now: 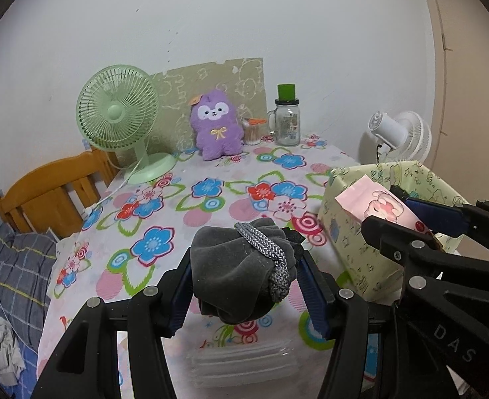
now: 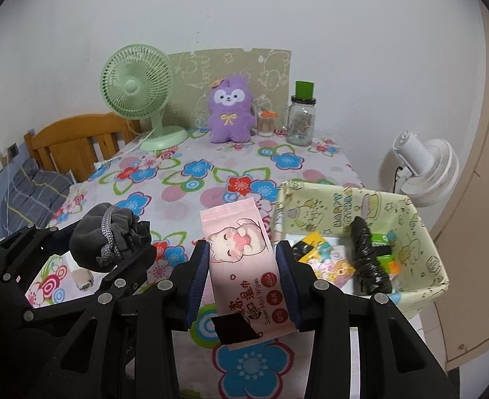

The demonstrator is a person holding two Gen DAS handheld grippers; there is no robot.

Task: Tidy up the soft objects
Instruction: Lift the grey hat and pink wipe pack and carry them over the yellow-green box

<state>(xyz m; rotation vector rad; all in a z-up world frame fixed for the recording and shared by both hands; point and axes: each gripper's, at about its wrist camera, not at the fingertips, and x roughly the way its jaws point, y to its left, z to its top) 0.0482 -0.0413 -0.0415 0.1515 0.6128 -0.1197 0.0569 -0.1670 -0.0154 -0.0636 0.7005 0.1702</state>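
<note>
My right gripper (image 2: 242,266) clamps a pink wipes pack (image 2: 244,259) printed "Super Mini Wipes", just left of the box (image 2: 420,232) lettered "HAPPY". My left gripper (image 1: 244,266) squeezes a grey pouch (image 1: 241,266), level above the floral table (image 1: 211,193).

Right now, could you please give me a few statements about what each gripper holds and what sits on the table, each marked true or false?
1. The left gripper is shut on a grey drawstring pouch. True.
2. The right gripper holds a glass jar. False: its jaws clamp a pink wipes pack; the glass jar stands at the back of the table.
3. The green box is empty. False: it holds a black bag and several small packets.
4. A purple plush toy sits upright between the green fan and the jar. True.
5. The wipes pack lies inside the box. False: it is held beside it.
</note>
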